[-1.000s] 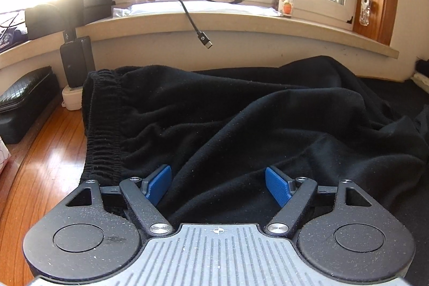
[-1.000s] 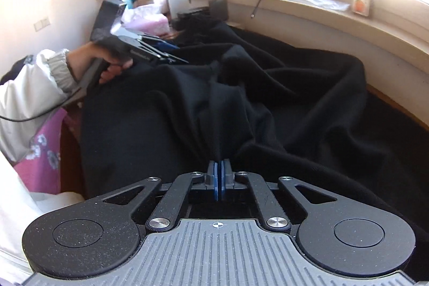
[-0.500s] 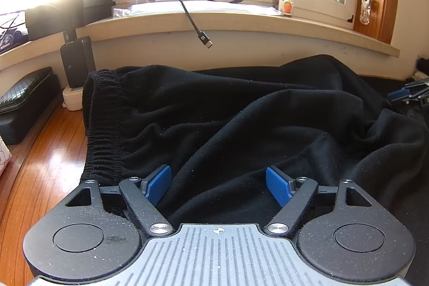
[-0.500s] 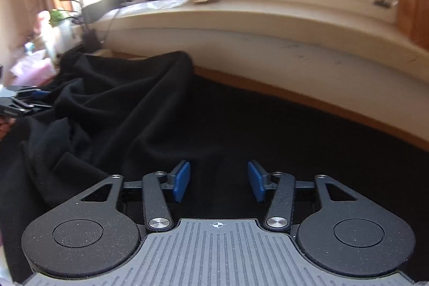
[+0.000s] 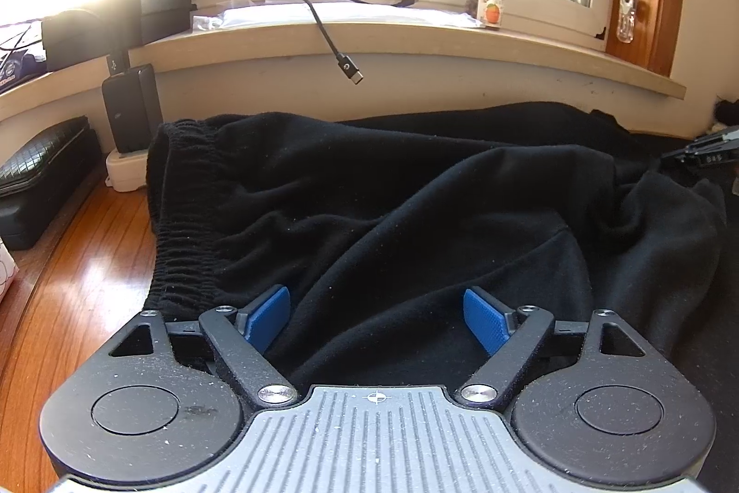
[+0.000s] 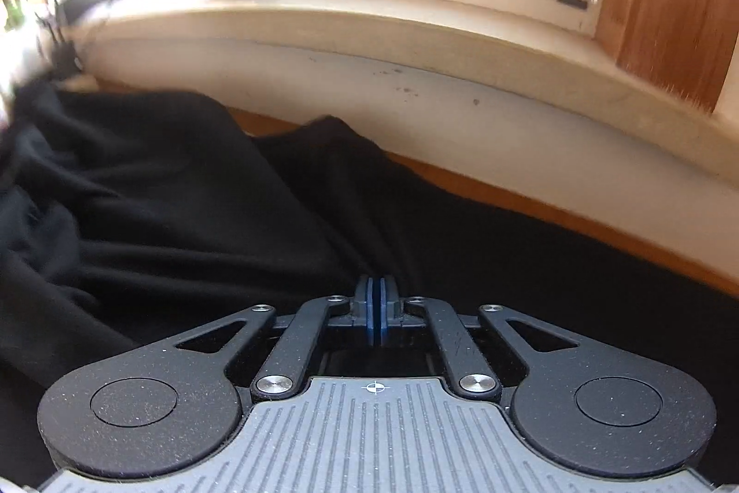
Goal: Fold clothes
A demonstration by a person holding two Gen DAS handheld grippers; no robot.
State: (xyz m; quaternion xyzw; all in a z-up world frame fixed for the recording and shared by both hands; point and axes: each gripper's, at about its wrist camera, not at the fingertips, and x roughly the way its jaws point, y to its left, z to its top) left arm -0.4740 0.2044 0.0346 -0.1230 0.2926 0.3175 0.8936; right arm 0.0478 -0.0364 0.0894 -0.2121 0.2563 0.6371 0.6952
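A pair of black sweatpants point(image 5: 392, 216) lies rumpled on a wooden table, its elastic waistband point(image 5: 180, 216) at the left. My left gripper point(image 5: 376, 315) is open, its blue pads on either side of a fold of the cloth near the waistband. My right gripper point(image 6: 375, 308) is shut, pads together, down on the black cloth point(image 6: 184, 206) of a trouser leg; whether cloth is pinched between the pads is hidden. The right gripper's tip also shows at the far right of the left wrist view point(image 5: 702, 153).
A window sill point(image 5: 415, 31) runs along the back with a dangling USB cable point(image 5: 344, 63), a small jar point(image 5: 492, 5) and black boxes point(image 5: 134, 109). A black case point(image 5: 37, 169) lies at the left. Bare wooden tabletop point(image 5: 78, 289) shows left of the waistband.
My right gripper let go of the cloth, opened, swung right toward the trouser leg by the wall, and has now shut again. The left gripper has stayed still and open.
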